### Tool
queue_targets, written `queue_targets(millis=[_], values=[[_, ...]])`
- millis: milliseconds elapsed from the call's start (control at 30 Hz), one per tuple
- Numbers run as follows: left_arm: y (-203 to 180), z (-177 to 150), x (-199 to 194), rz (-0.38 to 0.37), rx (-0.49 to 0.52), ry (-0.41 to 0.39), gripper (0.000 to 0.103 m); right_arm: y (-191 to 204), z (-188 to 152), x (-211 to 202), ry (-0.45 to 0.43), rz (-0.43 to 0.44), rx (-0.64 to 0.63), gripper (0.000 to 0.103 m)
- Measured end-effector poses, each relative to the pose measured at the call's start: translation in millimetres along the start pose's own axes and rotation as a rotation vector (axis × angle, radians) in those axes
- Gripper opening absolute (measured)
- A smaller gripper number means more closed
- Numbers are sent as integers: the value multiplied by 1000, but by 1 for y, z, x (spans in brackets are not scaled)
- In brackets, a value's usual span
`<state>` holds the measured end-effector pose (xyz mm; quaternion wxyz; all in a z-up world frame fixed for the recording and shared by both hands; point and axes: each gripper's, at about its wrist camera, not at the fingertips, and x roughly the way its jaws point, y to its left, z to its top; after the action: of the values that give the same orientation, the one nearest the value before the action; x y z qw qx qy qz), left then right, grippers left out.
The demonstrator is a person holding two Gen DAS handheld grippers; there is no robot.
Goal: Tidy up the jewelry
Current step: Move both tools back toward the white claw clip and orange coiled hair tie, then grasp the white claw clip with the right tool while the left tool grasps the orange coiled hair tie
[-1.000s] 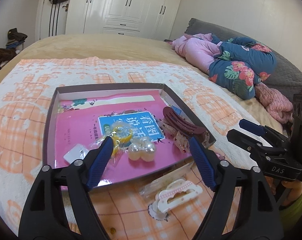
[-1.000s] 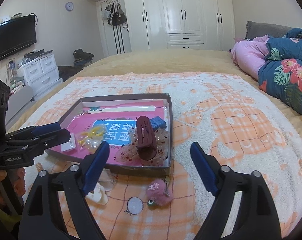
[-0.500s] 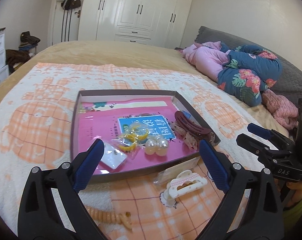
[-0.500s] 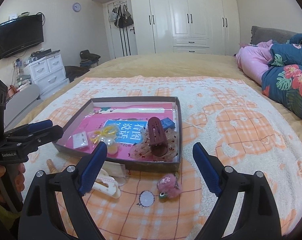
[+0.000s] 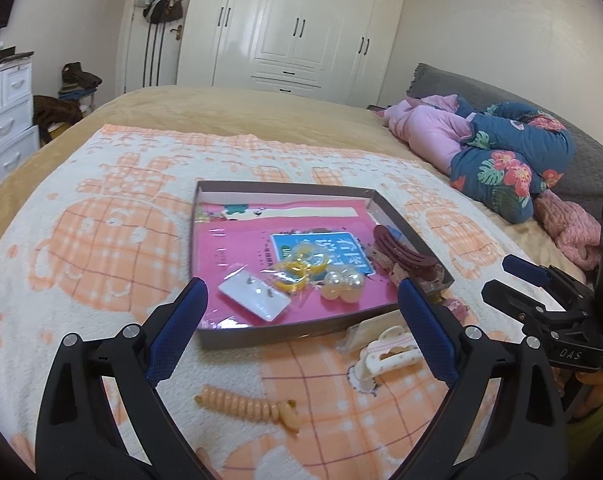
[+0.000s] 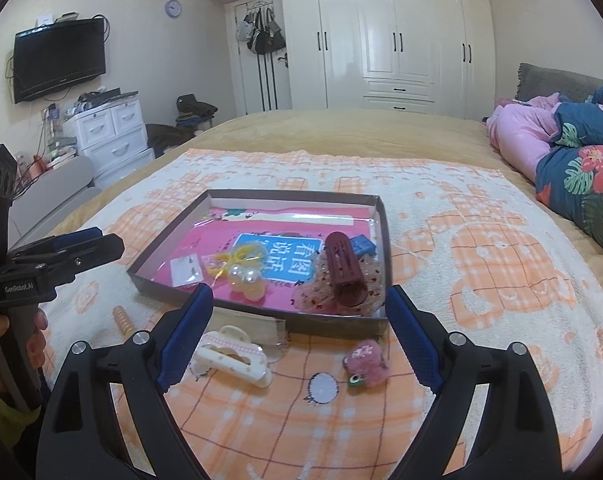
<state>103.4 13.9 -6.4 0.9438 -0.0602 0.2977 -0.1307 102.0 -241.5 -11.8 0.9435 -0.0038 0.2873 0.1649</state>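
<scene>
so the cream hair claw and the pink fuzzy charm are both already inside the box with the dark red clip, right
Not quite. The dark red clip is inside the box, but the cream hair claw and the pink fuzzy charm both lie on the blanket in front of it, outside its near wall. The right wrist view shows this.

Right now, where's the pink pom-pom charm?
In the right wrist view, the pink pom-pom charm lies on the orange-check blanket, outside the tray's near right corner, right of the cream hair claw.

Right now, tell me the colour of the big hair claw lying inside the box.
Dark maroon hair claw; the right wrist view shows it best.
</scene>
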Motion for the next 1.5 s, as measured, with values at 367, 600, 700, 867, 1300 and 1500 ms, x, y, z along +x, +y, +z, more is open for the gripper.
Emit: queue_targets(millis=[367,600,700,867,1300,1500], values=[[25,-11,-10,49,-39,14,87,22,-13,10,48,43,-33,86],[35,-22,-13,74,-43,35,89,38,-23,18,79,74,-57,86],[39,-27,-11,83,-47,49,89,44,-27,20,91,84,-69,86],[43,-33,-9,95,-44,63,89,50,-32,27,109,97,-75,86],[52,-47,12,73,-48,141,91,55,-45,51,151,94,-73,88],[50,-51,23,71,-13,166,91,53,-50,68,181,86,-57,88]])
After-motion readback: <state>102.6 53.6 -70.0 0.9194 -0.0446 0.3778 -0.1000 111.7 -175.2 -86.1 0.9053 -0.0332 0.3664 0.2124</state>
